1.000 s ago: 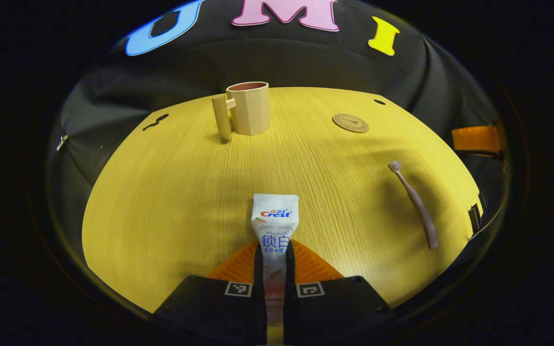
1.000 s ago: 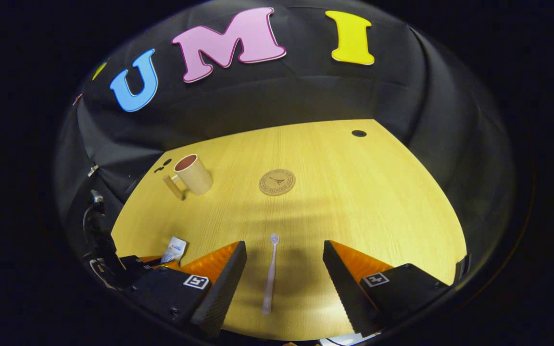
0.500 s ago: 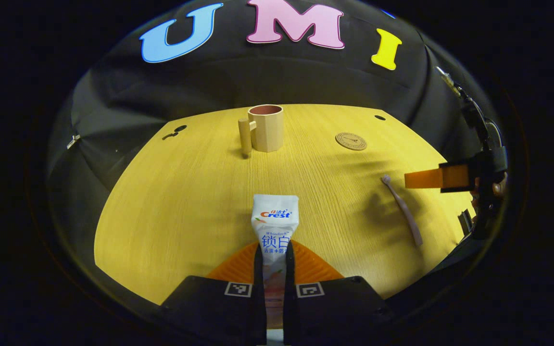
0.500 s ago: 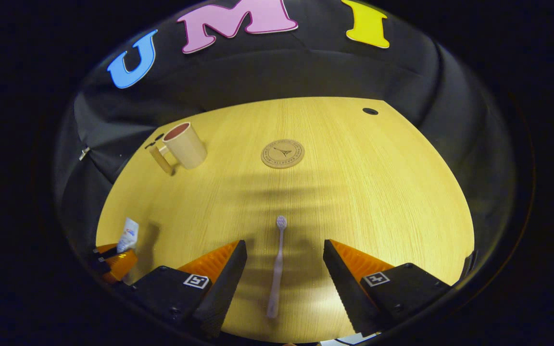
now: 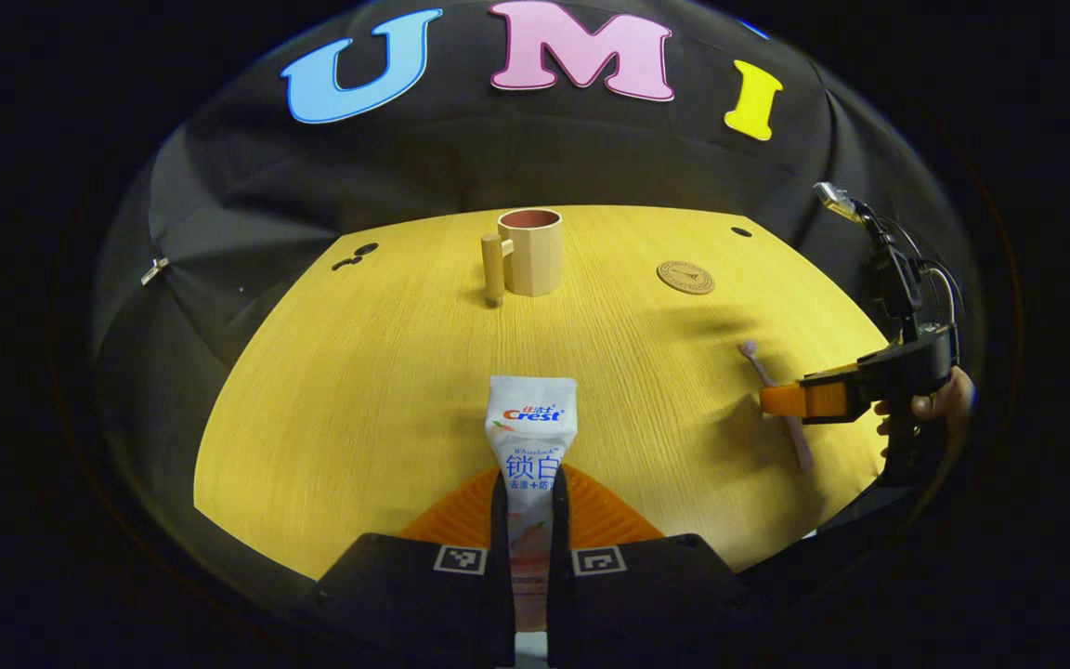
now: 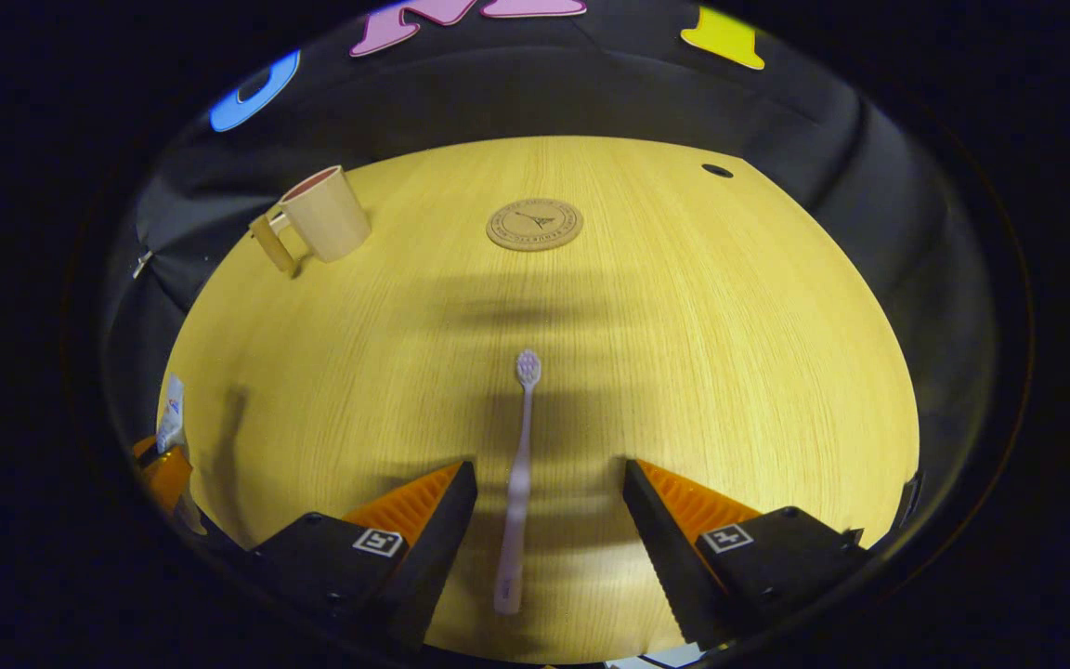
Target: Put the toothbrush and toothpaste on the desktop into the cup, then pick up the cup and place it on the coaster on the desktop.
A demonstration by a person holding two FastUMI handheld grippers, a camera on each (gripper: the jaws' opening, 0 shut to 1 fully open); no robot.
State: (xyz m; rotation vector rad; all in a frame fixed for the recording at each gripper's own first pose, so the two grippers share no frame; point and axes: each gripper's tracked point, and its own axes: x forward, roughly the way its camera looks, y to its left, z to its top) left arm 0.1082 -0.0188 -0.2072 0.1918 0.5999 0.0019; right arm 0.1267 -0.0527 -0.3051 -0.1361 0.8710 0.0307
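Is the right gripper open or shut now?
Open: the right gripper has its fingers spread apart, with the toothbrush lying between them untouched.

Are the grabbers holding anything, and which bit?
The left gripper pinches the toothpaste near its lower end. The right gripper holds nothing; its open fingers straddle the toothbrush.

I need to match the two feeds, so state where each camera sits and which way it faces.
Left gripper view: rides the left gripper, facing across the yellow wooden desktop toward the beige handled cup; its fingers clamp the white toothpaste tube.
Right gripper view: rides the right gripper, angled down at the pale toothbrush between open fingers.
Shared: cup, round cork coaster, toothbrush.
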